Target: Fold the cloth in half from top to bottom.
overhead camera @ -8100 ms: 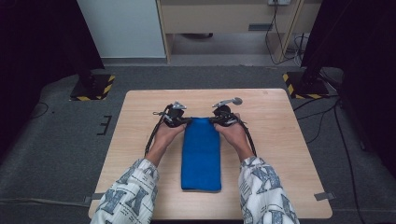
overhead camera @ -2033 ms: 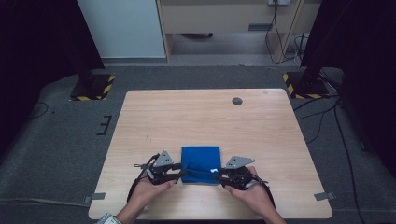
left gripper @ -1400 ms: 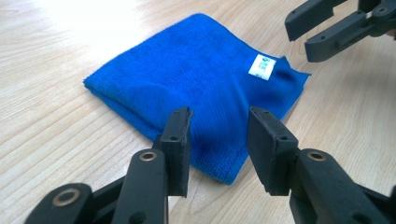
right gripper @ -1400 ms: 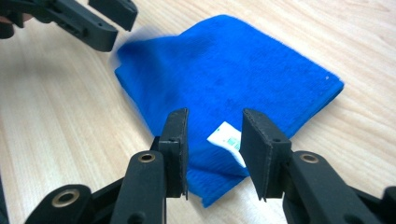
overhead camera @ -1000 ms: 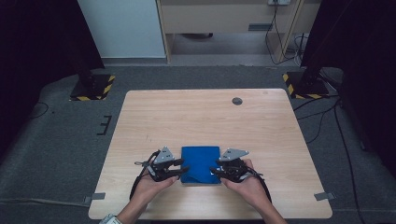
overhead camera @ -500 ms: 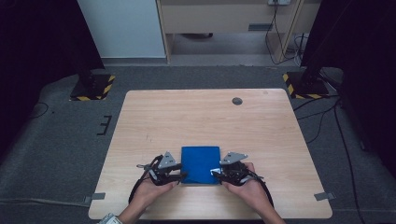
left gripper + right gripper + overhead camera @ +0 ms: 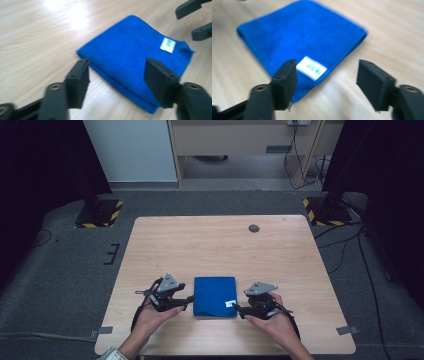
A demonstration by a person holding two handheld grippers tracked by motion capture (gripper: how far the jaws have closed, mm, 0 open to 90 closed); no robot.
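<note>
I see my left gripper (image 7: 189, 299) with its 2 jaws spread wide, holding nothing; it sits low over the table (image 7: 210, 240) just beside the left edge of the cloth (image 7: 215, 296). In the left gripper view the near corner of the cloth lies between the 2 jaws, but the jaws do not press it. My right gripper (image 7: 237, 308) has its jaws spread wide too, with nothing between them, just beside the right near corner of the cloth. In the right gripper view the white label (image 7: 311, 67) is close to one jaw.

The cloth is blue, folded in several layers, flat on the near middle of the table. It is almost square; its slightly longer axis runs from me toward the far edge. The white label (image 7: 230, 303) lies at its right near corner. A small dark round spot (image 7: 254, 228) sits well apart, near the far edge.
</note>
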